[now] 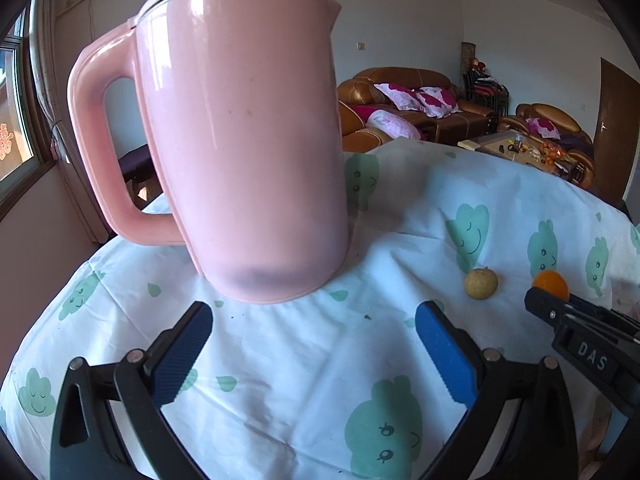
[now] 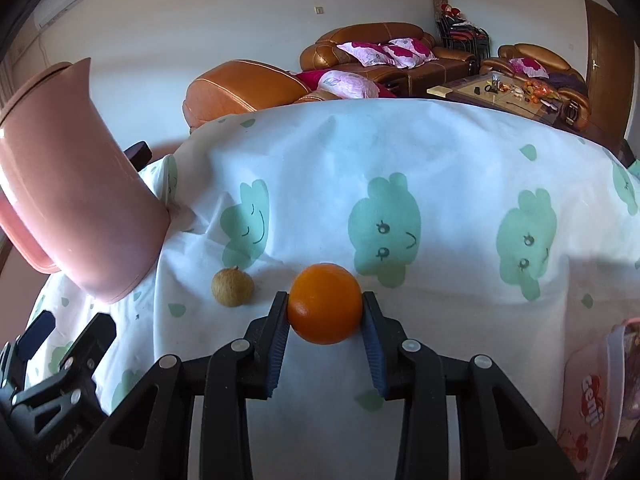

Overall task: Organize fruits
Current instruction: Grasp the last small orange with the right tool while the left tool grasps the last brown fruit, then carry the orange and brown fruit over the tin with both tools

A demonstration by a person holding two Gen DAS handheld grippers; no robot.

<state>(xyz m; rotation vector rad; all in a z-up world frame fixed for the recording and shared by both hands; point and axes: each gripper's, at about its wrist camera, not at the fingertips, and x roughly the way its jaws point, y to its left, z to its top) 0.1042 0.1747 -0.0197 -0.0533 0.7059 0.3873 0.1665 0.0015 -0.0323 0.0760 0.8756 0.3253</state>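
My right gripper (image 2: 325, 309) is shut on a small orange (image 2: 325, 303), both blue pads against its sides, just above the cloth. The orange (image 1: 551, 283) and the right gripper (image 1: 538, 294) also show at the right edge of the left wrist view. A small tan round fruit (image 2: 233, 286) lies on the cloth just left of the orange; it also shows in the left wrist view (image 1: 481, 283). My left gripper (image 1: 314, 326) is open and empty, right in front of a pink jug (image 1: 240, 132), with its fingers apart below the jug's base.
A white tablecloth (image 2: 440, 160) with green cloud faces covers the table. The pink jug (image 2: 76, 200) stands at the left. A pinkish plastic container (image 2: 596, 392) sits at the right edge. Sofas and a coffee table stand beyond the table's far edge.
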